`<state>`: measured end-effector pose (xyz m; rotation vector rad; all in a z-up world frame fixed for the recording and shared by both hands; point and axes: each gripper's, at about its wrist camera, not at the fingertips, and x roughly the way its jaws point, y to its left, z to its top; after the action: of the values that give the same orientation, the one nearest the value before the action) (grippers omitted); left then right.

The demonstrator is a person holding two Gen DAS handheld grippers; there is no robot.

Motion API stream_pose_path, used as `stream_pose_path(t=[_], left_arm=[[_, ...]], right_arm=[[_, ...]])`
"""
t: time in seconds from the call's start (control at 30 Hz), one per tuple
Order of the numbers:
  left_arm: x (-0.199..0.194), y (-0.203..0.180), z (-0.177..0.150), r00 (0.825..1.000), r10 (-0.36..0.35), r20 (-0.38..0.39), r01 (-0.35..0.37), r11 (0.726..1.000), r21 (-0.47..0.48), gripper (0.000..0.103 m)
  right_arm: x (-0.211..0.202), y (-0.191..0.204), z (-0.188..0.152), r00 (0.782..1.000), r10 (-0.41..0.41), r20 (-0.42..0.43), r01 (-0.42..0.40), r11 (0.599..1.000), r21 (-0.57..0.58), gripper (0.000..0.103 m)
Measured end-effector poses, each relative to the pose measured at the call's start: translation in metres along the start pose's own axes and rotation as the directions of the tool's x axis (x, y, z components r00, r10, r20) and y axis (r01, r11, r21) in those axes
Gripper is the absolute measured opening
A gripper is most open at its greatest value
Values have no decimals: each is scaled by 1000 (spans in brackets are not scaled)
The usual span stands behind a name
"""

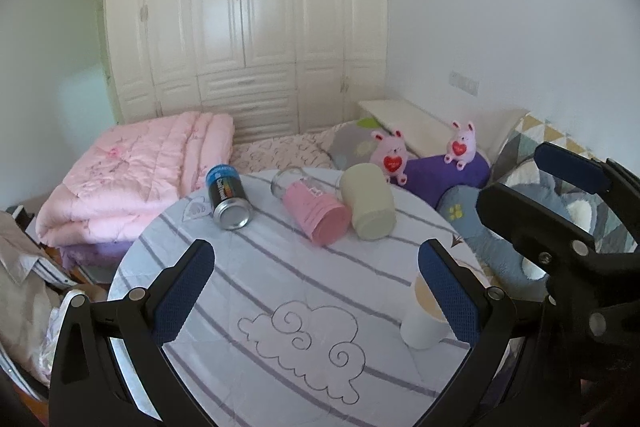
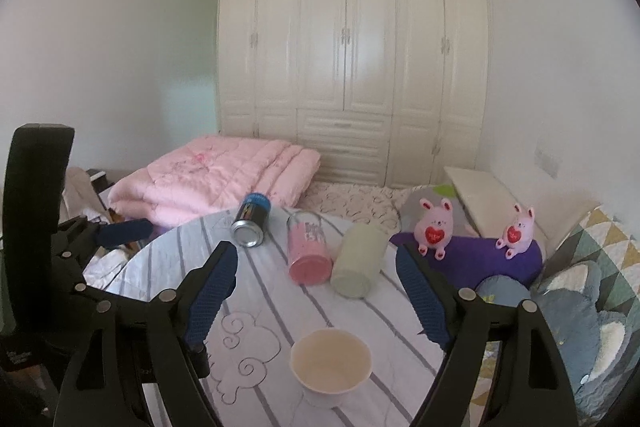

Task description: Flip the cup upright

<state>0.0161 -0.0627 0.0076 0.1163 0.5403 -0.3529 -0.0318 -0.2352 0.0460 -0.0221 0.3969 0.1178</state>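
A white paper cup (image 2: 330, 363) stands upright on the round striped table (image 2: 264, 307), open mouth up, between and just below my right gripper's (image 2: 318, 297) open fingers. In the left wrist view the same cup (image 1: 420, 319) sits partly behind the right finger of my open, empty left gripper (image 1: 316, 283). At the table's far side lie a pale green cup (image 1: 370, 201), a pink bottle (image 1: 314, 205) and a dark can (image 1: 228, 197), all on their sides. They also show in the right wrist view: cup (image 2: 360, 259), bottle (image 2: 308, 247), can (image 2: 252, 219).
A bed with a folded pink quilt (image 1: 132, 179) lies behind the table. Two pink plush toys (image 1: 390, 155) sit on a purple cushion (image 1: 444, 175) to the right, with grey-blue pillows (image 1: 500, 239). A white wardrobe (image 1: 248, 15) fills the back wall. Clothes lie at the left (image 1: 24, 291).
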Motion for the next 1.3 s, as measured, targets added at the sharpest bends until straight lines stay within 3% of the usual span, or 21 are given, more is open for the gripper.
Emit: stream_pose_path(t=[0.2,0.73,1.3], left_arm=[[3,-5,-6,999,-32,28,31,999,5,103],[-3,-5,-10,994,40,98,-42,999,20,103],[-8,-6,-12,990,44,135,-45,999,7,103]], right_arm=[[0,0,-8,999,-41,34,41,999,6,83],[-8,5,-17,981,-82,174,87,996,-22,83],[-7,9,-19,978,-84,189,91,996,-25,83]])
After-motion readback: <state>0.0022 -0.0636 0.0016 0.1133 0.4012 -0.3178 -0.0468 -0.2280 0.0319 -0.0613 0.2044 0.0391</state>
